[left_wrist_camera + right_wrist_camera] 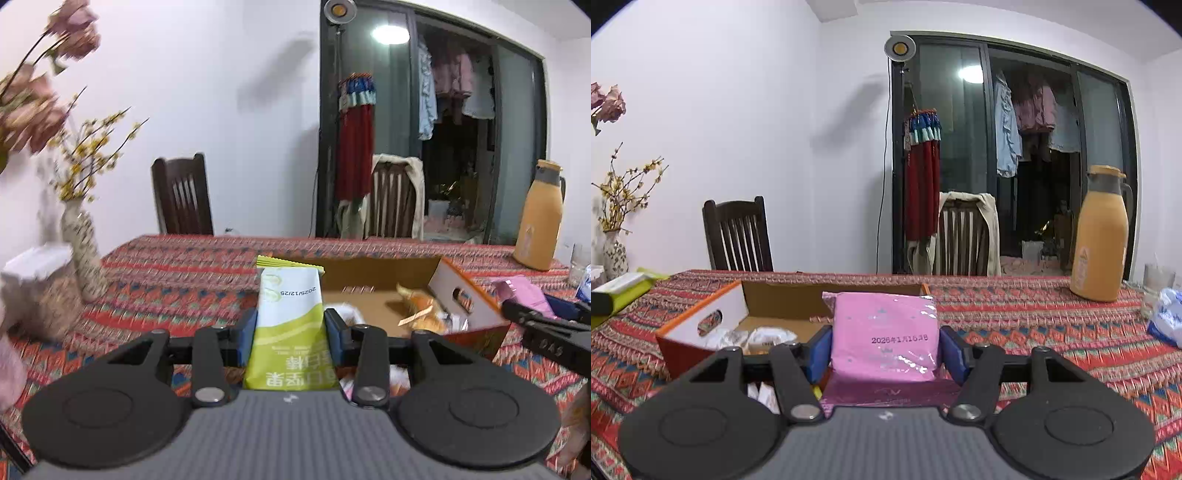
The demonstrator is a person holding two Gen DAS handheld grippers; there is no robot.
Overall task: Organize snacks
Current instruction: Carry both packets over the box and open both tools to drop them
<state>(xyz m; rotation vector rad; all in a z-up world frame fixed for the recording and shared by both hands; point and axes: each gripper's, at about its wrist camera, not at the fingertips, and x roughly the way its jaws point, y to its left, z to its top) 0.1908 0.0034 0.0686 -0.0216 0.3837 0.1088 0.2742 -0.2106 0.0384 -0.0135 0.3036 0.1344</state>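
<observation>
While each wrist view is filled at six o'clock by its own black gripper body, the loads differ: the left gripper (290, 334) is clenched on a tall green-and-white foil snack packet (290, 325) standing upright between its blue pads, and the right gripper (885, 352) grasps a flat pink plastic-wrapped snack pack (884, 338) stamped with a date. Only the left view catches the other gripper's black arm at three o'clock and the orange-wrapped snacks inside the open cardboard box with orange-and-white end flap (469, 295); the right view shows white wrapped snacks in that box at nine o'clock instead, plus a green-edged box at the far left edge.

Beyond the box, the surface under a red patterned woven cloth (1015, 314) carries a tan thermos jug with a dark collar (1099, 240) at two to three o'clock and a patterned ceramic vase of yellow twigs (83, 251) at nine o'clock. Behind stand two dark wooden chairs, a white wall and a dark-framed glass door with hanging clothes.

The pink flowers at ten o'clock in the left view are blurred, and the blue-white bag at the right edge is cut off.
</observation>
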